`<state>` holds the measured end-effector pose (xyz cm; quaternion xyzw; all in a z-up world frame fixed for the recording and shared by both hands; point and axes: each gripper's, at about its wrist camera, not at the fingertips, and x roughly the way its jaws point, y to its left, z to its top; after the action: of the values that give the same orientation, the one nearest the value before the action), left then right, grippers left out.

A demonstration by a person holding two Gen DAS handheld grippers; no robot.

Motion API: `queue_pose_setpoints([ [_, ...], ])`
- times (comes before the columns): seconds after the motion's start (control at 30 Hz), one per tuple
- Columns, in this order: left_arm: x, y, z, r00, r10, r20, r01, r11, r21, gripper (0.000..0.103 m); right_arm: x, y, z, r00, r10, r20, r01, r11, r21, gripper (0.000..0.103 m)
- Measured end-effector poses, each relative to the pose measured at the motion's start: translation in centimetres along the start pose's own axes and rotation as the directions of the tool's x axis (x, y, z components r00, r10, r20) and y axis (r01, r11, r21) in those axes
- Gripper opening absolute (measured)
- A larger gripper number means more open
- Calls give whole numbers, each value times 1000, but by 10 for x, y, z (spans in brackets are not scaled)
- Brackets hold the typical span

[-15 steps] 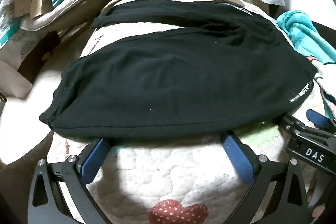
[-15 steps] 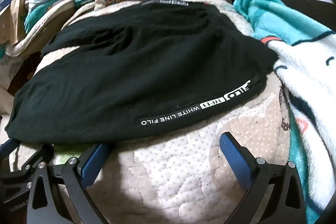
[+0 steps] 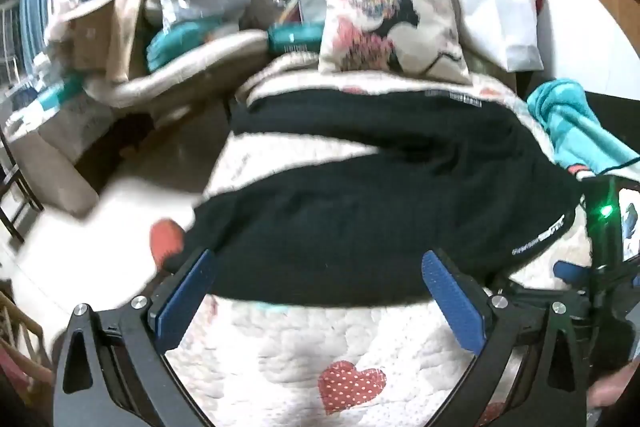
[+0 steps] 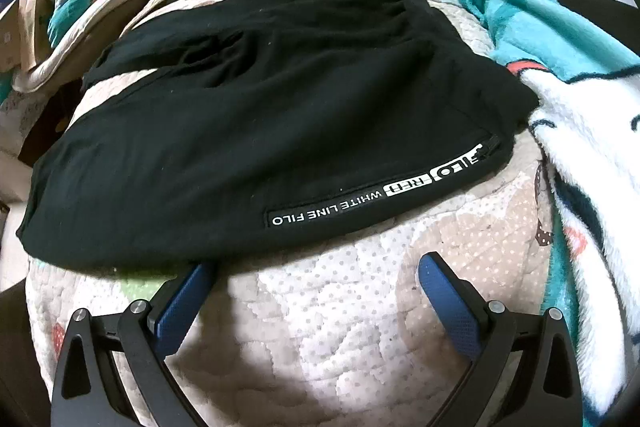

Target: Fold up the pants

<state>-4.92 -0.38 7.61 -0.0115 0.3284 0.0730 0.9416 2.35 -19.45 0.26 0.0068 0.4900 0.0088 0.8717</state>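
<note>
Black pants [image 3: 380,211] lie spread flat on a quilted bed cover [image 3: 312,347], with both legs running to the left. In the right wrist view the pants [image 4: 280,131] show a white "WHITE LINE FILO" strip [image 4: 372,199] along the near edge. My left gripper [image 3: 316,275] is open and empty, its blue pads at the near hem of the pants. My right gripper [image 4: 316,279] is open and empty, just short of the near edge by the printed strip. The right gripper also shows at the right side of the left wrist view [image 3: 576,279].
A floral pillow [image 3: 392,27] and a white pillow [image 3: 500,11] lie beyond the pants. A teal and white blanket [image 4: 568,75] is bunched on the right. Boxes, bags and clutter [image 3: 120,39] are stacked to the left of the bed.
The left wrist view has tilted up and shifted left with motion blur, and more of the room shows. The right gripper has stayed near the printed strip. Both grippers stay open.
</note>
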Motion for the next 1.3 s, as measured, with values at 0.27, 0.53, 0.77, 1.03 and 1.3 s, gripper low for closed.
queue_pose_setpoints([
  [0.27,-51,0,29,985,47,163,-56,997,46,103,-34,7,-12,998,34,50,-33,999,-23,102],
  [0.53,-100,27,77,955,8,295,-17,999,27,103,-110,5,17,956,86,281,-86,996,-12,102],
  [0.77,-113,42,119,948,21,318,-21,1000,-3,103,-179,21,70,866,105,489,-52,991,-119,103],
  [1.03,-106,31,123,963,33,269,-51,997,59,103,-192,23,118,823,172,541,-109,983,-146,103],
  [1.3,-116,15,153,962,34,273,-60,994,87,103,-201,-6,134,764,118,634,-63,992,-108,103],
])
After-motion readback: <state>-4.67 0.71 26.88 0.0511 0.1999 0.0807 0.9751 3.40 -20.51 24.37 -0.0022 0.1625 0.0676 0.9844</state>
